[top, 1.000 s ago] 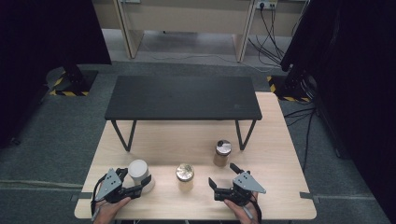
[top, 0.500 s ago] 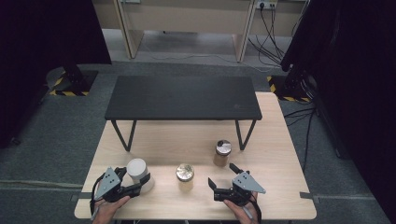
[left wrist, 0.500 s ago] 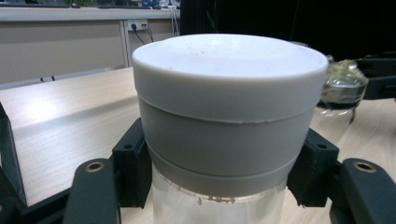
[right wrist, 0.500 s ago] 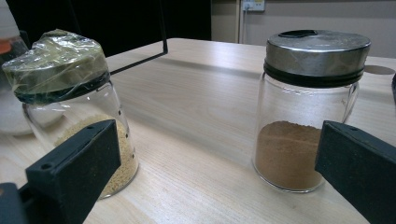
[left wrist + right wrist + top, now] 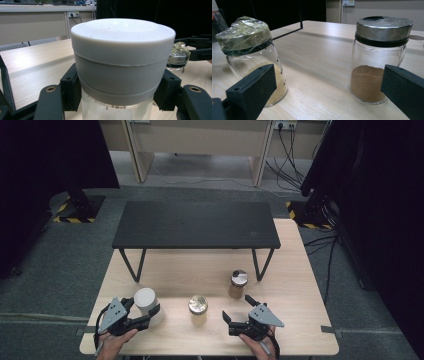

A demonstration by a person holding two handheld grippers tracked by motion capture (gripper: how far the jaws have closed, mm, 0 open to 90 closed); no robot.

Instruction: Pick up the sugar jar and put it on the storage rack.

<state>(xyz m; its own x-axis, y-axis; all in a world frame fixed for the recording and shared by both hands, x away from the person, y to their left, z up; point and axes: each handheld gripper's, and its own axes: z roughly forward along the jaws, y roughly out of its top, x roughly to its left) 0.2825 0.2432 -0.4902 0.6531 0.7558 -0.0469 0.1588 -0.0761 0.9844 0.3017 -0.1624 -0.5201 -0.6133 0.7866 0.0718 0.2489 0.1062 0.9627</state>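
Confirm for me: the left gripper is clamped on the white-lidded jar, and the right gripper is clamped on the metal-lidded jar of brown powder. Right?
Not quite. The left gripper is clamped on the white-lidded jar, but the right gripper holds nothing. The right gripper view shows its jaws wide open, with the metal-lidded jar of brown powder standing free on the table ahead of them.

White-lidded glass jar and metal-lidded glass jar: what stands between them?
In the high view, a foil-topped glass jar stands between the white-lidded glass jar and the metal-lidded glass jar.
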